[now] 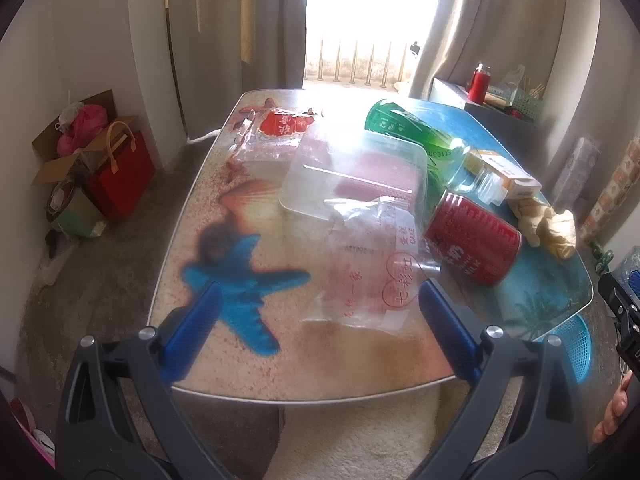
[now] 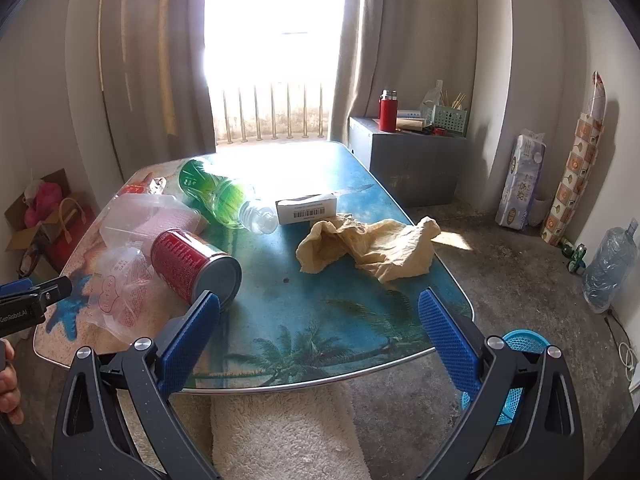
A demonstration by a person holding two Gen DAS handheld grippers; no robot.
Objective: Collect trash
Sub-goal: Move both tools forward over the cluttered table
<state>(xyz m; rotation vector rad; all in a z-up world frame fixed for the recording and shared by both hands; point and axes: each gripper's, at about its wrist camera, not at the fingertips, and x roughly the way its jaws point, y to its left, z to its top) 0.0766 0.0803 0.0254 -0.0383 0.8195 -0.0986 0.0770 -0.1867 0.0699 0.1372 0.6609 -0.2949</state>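
Observation:
Trash lies on a beach-print table: a red can on its side, a clear printed plastic bag, a clear plastic box, a green bottle, a small carton, crumpled tan paper and a red wrapper. My left gripper is open above the near edge, just short of the bag. My right gripper is open above the table's near right part, the can by its left finger.
A blue mesh basket stands on the floor at the table's near right corner. A white fluffy seat sits under the near edge. A grey cabinet stands behind, and a water jug and rolls at the right wall. Boxes and a red bag are left.

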